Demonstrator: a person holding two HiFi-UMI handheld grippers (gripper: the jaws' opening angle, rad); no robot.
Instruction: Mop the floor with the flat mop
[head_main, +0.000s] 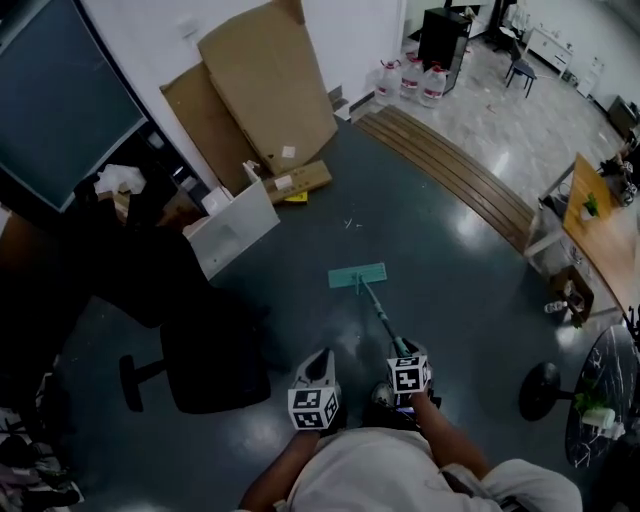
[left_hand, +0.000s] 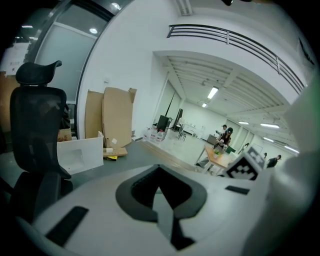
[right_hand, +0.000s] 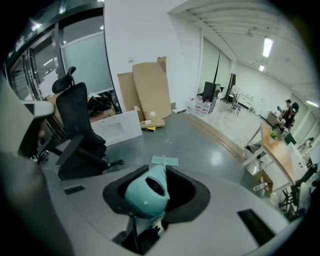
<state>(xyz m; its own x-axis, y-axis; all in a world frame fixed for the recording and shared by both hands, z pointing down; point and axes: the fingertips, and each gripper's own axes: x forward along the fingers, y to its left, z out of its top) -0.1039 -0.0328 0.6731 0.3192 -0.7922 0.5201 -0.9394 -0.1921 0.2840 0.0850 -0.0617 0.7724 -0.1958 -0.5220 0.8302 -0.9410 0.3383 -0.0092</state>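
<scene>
Right claw (head_main: 405, 362) clamps the flat mop handle (head_main: 378, 312) — left claw (head_main: 320, 368) seemingly shut, empty — so push the pad (head_main: 357, 275) evenly toward twelve o'clock, pressed flat.

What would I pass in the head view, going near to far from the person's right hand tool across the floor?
Right gripper → mop handle → mop head → flat box → leaning cardboard sheets.

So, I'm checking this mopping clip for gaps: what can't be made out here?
Right gripper view: the end of the mop handle hides its own shaft.
Head view: white specks on the floor, too small to identify.
Head view: things left of the chair, lost in shadow.
Left gripper view: distant people, too small.
</scene>
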